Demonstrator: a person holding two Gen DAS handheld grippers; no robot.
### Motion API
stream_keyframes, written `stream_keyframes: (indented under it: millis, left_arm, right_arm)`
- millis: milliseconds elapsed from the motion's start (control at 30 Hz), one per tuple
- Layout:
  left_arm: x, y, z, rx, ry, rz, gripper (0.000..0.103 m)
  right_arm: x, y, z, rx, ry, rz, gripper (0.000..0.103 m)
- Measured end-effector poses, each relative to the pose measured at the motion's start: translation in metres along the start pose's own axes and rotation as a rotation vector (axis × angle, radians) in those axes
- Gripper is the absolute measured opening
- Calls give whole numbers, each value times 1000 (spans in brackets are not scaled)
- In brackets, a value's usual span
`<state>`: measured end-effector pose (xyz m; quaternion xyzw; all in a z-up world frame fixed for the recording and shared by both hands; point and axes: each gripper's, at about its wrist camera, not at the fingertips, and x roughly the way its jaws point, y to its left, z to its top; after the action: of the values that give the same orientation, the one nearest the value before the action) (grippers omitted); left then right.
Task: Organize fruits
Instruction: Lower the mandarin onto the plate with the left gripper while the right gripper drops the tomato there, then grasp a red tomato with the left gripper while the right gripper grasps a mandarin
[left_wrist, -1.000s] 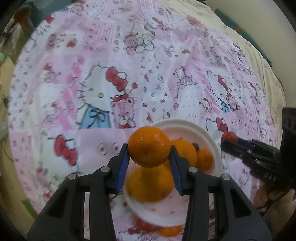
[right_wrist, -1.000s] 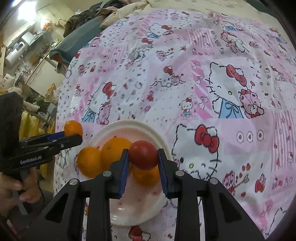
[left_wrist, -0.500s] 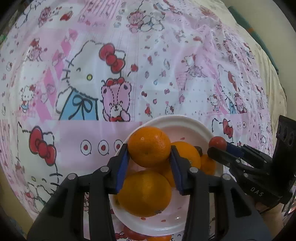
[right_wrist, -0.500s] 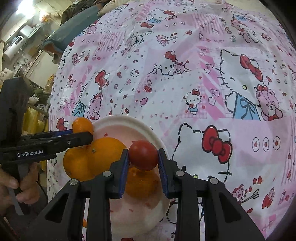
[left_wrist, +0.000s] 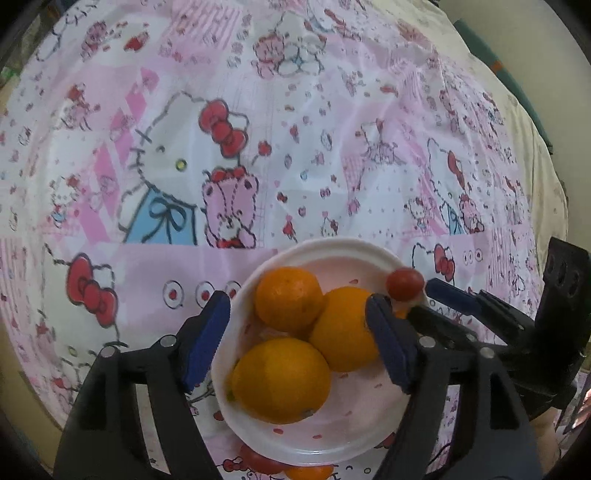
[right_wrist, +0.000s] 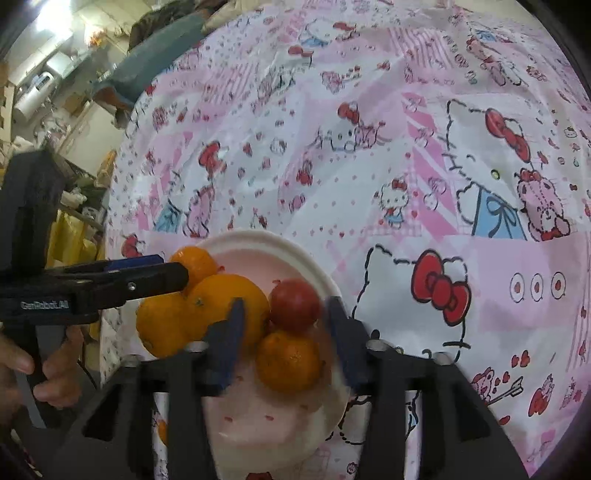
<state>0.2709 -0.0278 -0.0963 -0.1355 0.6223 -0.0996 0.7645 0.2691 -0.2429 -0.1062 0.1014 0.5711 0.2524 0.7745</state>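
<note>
Oranges (left_wrist: 284, 380) and a red tomato (right_wrist: 294, 305) fill the white plate (left_wrist: 325, 439).

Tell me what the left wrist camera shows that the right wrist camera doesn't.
Only the left wrist view shows a red fruit and an orange one on the cloth beside the plate's near rim.

Only the right wrist view shows a hand holding the left gripper, plus a cluttered room.

Both show the white plate of oranges, a tomato, and both grippers, jaws just opened, pads clear of the fruit; right gripper.
</note>
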Motion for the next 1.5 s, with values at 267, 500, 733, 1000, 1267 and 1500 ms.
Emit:
stream_keyframes:
  millis: [267, 500, 733, 1000, 1267, 1500]
  left_arm:
    - [-14, 3, -1, 31, -65, 83, 73]
    - [-25, 0, -9, 55, -90, 94, 73]
    - [-37, 3, -26, 41, -111, 110, 73]
    - [-60, -2, -46, 90, -154, 136, 73]
    - [-86, 1, -73, 99, -216, 155, 73]
    - [-97, 10, -102, 103, -238, 195, 73]
  right_arm:
    - [-17, -11, 3, 56, -49, -11, 62]
    - [-34, -8, -3, 79, -93, -17, 62]
    - [-51, 3, -14, 72, -116, -35, 62]
    - [-72, 11, -33, 115, -153, -29, 62]
    - [-84, 28, -66, 118, -167, -11, 62]
    - [-87, 44, -90, 121, -163, 16, 62]
